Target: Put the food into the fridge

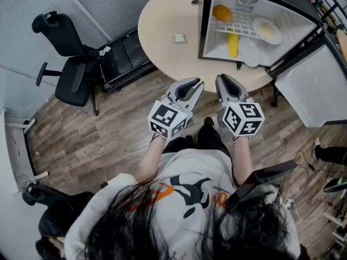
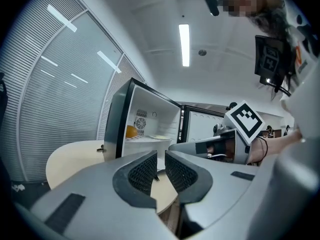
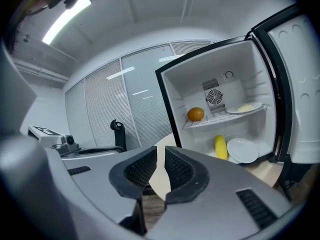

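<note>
**Head view, left to right.** The round table (image 1: 162,34) carries the open fridge (image 1: 201,26).

- **Left gripper (image 1: 191,85):** I hold it low before my body, short of the table, with the fingers pressed together on nothing.
- **Right gripper (image 1: 223,81):** it is just beside the left, with the fingers likewise closed and empty.
- **Inside the fridge:** an orange (image 1: 222,12) sits on the wire shelf, and a yellow cob (image 1: 232,44), probably corn, lies below it. A bare white plate (image 1: 249,52) stands at the bottom front, and a plate of pale food (image 1: 267,30) is on the shelf's right.
- **Door (image 1: 314,85):** it is swung wide to the right.

I judge the food stowed, with closing the door as the remaining step. I should first check that the lower plate clears the sill. Then I should press with closed fingers near the door's free edge and swing it steadily so the fridge does not slide.

**Legible writing:** none. There are only the square markers on my gripper cubes, and my shirt print is too small to read.
</note>
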`<state>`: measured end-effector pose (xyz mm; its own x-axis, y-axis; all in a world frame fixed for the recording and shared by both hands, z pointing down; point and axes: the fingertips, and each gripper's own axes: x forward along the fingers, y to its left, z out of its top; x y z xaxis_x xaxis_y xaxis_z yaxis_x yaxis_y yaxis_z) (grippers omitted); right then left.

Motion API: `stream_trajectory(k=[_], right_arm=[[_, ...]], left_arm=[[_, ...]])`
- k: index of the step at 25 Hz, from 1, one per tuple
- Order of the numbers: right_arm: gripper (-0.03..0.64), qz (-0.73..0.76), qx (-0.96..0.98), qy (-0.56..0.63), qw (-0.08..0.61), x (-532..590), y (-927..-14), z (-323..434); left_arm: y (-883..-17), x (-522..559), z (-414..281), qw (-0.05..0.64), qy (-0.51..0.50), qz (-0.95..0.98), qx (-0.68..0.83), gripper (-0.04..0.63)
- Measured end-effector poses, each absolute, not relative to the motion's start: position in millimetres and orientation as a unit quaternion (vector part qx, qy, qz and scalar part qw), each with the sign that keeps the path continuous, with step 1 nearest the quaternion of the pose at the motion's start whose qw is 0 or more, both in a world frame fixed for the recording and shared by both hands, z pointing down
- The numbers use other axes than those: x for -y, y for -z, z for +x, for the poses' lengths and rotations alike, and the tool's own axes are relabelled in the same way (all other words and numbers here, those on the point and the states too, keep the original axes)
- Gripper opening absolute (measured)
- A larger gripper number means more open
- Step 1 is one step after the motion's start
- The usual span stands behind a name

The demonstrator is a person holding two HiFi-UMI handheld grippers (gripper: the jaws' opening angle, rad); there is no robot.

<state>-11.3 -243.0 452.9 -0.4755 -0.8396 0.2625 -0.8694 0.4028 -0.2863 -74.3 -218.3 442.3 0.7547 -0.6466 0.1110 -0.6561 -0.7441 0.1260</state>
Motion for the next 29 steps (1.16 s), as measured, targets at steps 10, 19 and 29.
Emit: stream_trajectory(k=[10,19,29], right_arm=[[0.058,0.501,0.841,-0.196,0.059,230,-462,-17],[0.058,0.504,0.838,-0.197,0.071,223,-463,-11],[0.058,0.502,0.839,-0.199,0.070,232,-468,-9]], left_arm=[[-441,209,-74,0.080,-0.020,0.933,0.350,0.041],[-438,204,-67,0.083,-0.015,0.935,0.345,0.041],[-439,211,-67,0.078,-0.017,0.933,0.351,0.041]])
